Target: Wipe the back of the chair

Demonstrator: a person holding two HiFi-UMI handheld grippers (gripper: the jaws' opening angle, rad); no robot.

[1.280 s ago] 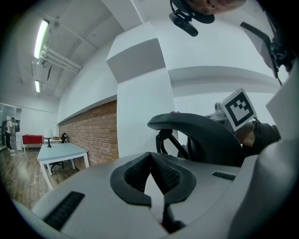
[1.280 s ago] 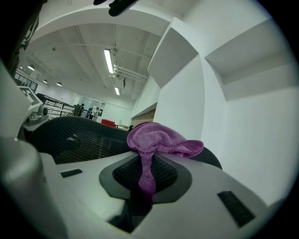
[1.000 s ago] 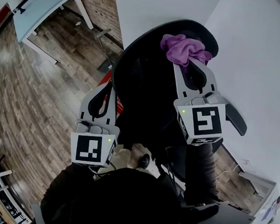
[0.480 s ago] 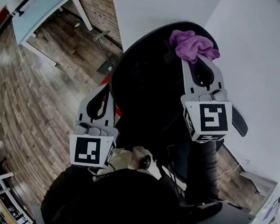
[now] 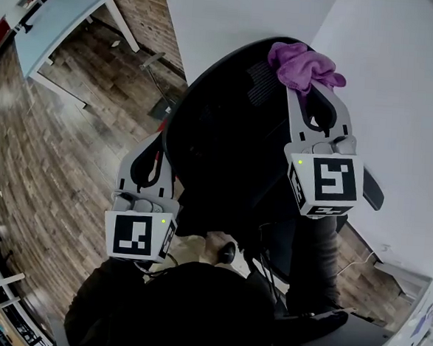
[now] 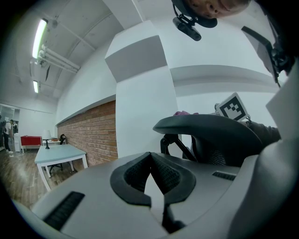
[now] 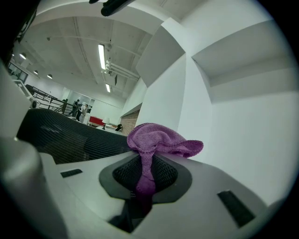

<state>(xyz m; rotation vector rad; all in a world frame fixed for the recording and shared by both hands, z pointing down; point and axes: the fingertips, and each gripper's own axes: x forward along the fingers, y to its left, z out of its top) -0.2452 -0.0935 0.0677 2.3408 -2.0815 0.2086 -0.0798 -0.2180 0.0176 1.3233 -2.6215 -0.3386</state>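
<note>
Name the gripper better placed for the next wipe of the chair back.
Right. The right gripper is shut on the purple cloth at the top of the chair back; the left gripper holds nothing, lower down.

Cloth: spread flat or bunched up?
Bunched. The cloth is pinched by a narrow strip in the right claw, and the rest sits crumpled in a wad above the tips.

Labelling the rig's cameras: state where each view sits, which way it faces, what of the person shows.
Head view: on the head, steeply down at the chair; left gripper, right gripper, dark sleeves show.
Left gripper view: rides that gripper, along shut jaws toward the chair's top and brick wall.
Right gripper view: along jaws clamping the purple cloth, chair's mesh left.
Shared: all show the chair.
</note>
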